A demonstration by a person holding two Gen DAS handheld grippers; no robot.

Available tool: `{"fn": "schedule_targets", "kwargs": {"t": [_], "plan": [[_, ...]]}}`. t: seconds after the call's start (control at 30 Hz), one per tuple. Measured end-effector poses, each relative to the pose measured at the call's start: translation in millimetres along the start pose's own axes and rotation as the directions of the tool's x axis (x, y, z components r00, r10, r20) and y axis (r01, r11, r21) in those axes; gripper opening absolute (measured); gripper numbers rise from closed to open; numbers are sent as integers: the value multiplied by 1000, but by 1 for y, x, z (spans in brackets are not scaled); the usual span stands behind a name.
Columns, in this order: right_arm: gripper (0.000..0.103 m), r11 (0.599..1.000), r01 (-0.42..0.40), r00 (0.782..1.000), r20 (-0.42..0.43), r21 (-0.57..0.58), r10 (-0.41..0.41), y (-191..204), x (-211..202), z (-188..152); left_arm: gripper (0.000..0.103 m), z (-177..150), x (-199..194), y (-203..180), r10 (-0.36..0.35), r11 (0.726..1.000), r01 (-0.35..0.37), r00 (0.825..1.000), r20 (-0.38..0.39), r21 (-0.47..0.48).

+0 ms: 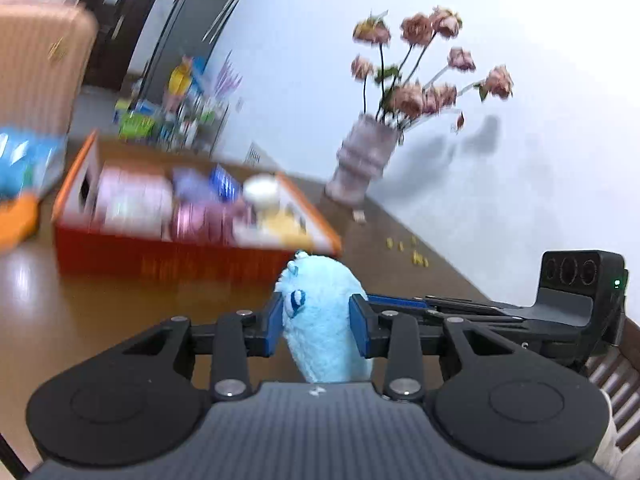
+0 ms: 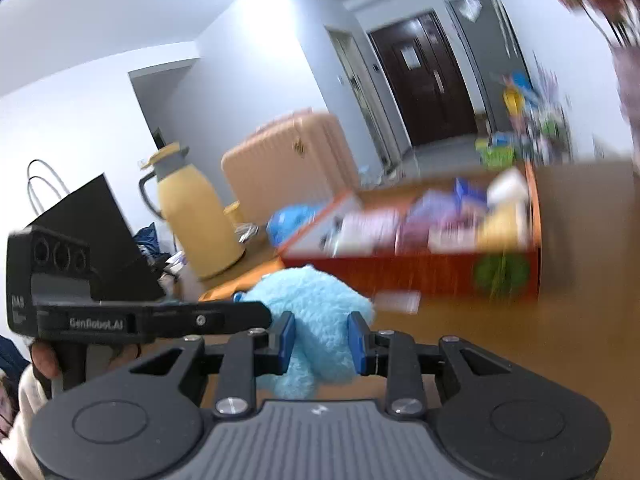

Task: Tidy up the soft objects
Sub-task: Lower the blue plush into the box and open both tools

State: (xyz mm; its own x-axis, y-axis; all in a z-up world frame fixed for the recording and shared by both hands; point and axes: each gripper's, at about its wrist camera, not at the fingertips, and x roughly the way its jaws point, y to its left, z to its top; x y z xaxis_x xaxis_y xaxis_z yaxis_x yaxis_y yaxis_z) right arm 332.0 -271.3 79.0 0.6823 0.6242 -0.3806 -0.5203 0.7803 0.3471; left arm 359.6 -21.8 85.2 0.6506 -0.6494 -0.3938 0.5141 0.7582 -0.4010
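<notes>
My left gripper (image 1: 318,320) is shut on a light blue plush toy (image 1: 324,320), squeezed between its blue pads and held above the wooden table (image 1: 120,312). My right gripper (image 2: 322,340) is shut on the same light blue plush (image 2: 316,312) from its other side. Each gripper shows in the other's view, the right one (image 1: 576,300) and the left one (image 2: 80,304). Ahead stands an orange box (image 1: 192,260), also in the right wrist view (image 2: 420,272), filled with several soft items in pink, purple, white and yellow.
A vase of dried pink roses (image 1: 368,160) stands against the white wall at the back of the table. A yellow thermos jug (image 2: 196,216), a black bag (image 2: 96,216) and a blue plush (image 2: 292,220) are left of the box. A peach suitcase (image 2: 288,160) stands behind.
</notes>
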Motion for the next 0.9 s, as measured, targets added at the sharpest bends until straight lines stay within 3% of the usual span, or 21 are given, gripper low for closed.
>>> {"fn": "schedule_targets", "kwargs": {"t": [0.1, 0.27, 0.37, 0.43, 0.5, 0.53, 0.73, 0.9], "plan": [[28, 996, 42, 999, 16, -73, -41, -13, 31, 50, 35, 49, 32, 21, 18, 1000, -18, 1000, 5, -4], [28, 993, 87, 994, -62, -80, -92, -59, 123, 120, 36, 111, 111, 83, 69, 995, -77, 992, -106, -68], [27, 992, 111, 980, -158, -61, -119, -93, 190, 144, 35, 131, 164, 118, 162, 982, -176, 970, -184, -63], [18, 988, 141, 962, -228, -60, -151, -110, 228, 149, 33, 131, 195, 134, 212, 973, -230, 941, -265, -37], [17, 977, 193, 928, -306, -96, -213, -120, 256, 144, 33, 126, 212, 139, 261, 962, -273, 919, -295, 0], [17, 973, 201, 918, -325, -110, -226, -123, 263, 142, 33, 125, 214, 140, 267, 960, -278, 914, -306, 6], [21, 982, 177, 913, -364, -60, -187, -142, 276, 137, 34, 123, 222, 139, 296, 953, -297, 891, -345, 52], [23, 978, 188, 916, -342, -93, -209, -125, 265, 140, 45, 121, 205, 133, 292, 956, -290, 908, -301, 52]]}}
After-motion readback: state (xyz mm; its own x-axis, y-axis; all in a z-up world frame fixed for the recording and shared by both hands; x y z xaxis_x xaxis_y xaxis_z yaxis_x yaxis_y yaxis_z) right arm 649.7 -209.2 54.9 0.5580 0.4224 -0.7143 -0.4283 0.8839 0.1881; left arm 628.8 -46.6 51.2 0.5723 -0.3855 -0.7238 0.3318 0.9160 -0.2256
